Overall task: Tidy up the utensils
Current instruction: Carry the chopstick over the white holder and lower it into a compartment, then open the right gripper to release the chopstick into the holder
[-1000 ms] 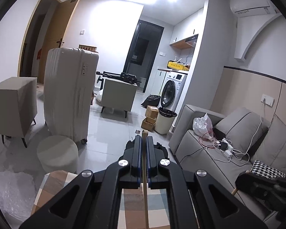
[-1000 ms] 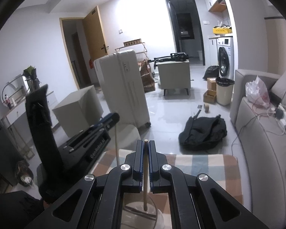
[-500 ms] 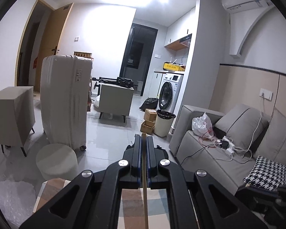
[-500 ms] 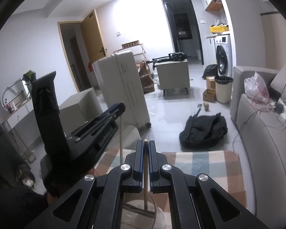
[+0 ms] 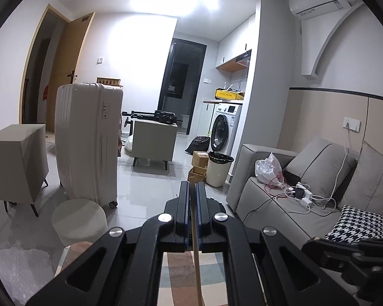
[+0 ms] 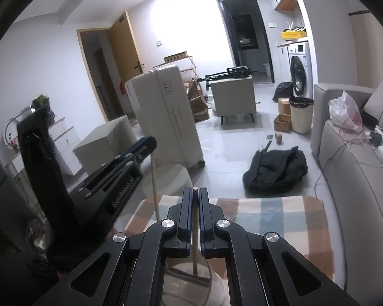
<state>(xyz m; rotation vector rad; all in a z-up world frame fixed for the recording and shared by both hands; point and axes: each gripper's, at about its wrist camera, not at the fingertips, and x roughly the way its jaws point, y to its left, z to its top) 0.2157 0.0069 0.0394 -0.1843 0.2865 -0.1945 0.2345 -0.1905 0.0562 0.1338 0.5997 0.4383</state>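
My left gripper (image 5: 191, 186) is shut on a thin wooden stick, likely a chopstick (image 5: 196, 257), held upright above a checked cloth (image 5: 178, 267). My right gripper (image 6: 195, 191) is shut on a second wooden chopstick (image 6: 195, 252) whose lower end stands inside a round holder (image 6: 191, 280) on the checked cloth (image 6: 280, 219). In the right wrist view the left gripper (image 6: 150, 142) sits to the left, with its stick (image 6: 154, 178) hanging down from it. The right gripper shows at the lower right of the left wrist view (image 5: 344, 257).
A white suitcase (image 5: 86, 142), a round pouf (image 5: 78, 219) and a cube side table (image 5: 18, 160) stand on the floor beyond the cloth. A grey sofa (image 5: 293, 204) with cables is on the right. A black backpack (image 6: 275, 170) lies on the floor.
Both grippers have risen and tilted up a little, still holding their sticks. The left gripper has moved up and closer in the right wrist view.
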